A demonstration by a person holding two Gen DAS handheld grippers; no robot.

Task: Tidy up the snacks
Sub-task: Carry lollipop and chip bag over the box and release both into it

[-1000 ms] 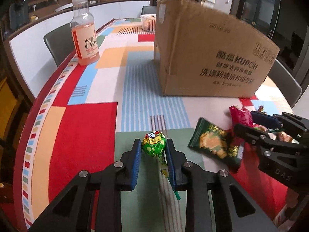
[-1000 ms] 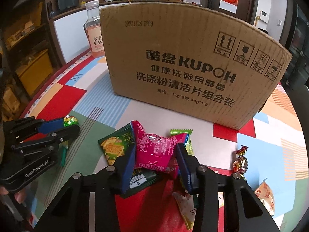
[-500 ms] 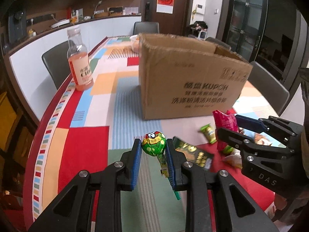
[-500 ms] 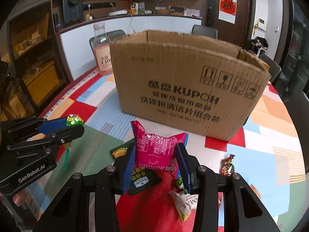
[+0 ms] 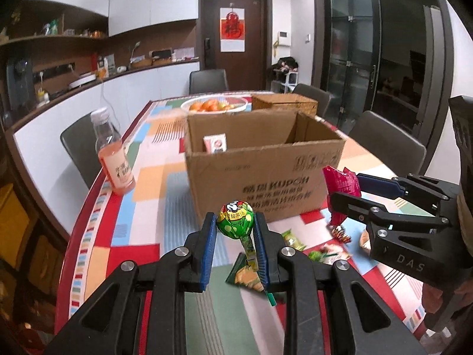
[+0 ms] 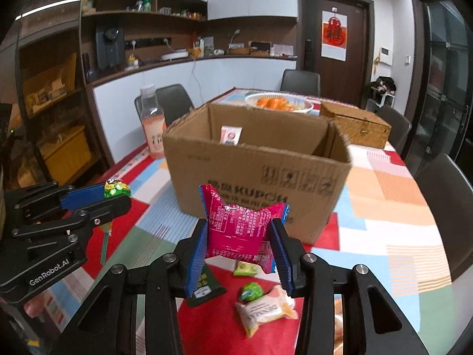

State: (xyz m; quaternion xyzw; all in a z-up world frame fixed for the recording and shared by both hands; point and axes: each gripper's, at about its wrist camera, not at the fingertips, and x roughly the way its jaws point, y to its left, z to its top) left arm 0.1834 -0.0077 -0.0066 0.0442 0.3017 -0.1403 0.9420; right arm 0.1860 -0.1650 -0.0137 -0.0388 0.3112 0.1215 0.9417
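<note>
My left gripper point(image 5: 234, 222) is shut on a green-wrapped lollipop point(image 5: 235, 217), its stick hanging down between the blue pads. My right gripper point(image 6: 240, 230) is shut on a pink snack packet point(image 6: 236, 227). Both are held in the air in front of an open cardboard box point(image 5: 266, 174) point(image 6: 260, 171), which has a small white packet inside. From the left wrist view the right gripper point(image 5: 346, 189) with the pink packet point(image 5: 340, 182) is at the right. From the right wrist view the left gripper point(image 6: 118, 190) with the lollipop point(image 6: 116, 188) is at the left.
Loose snacks point(image 6: 266, 307) and a dark green packet point(image 5: 245, 275) lie on the colourful tablecloth point(image 5: 133, 236) below. A pink drink bottle point(image 5: 113, 159) stands left of the box. A bowl of oranges point(image 6: 278, 103) and a wicker basket point(image 6: 354, 124) sit behind it. Chairs surround the table.
Both grippers have risen off the table with their snacks still held. The box's open top and inside have come into view, and the loose snacks now lie lower in both views.
</note>
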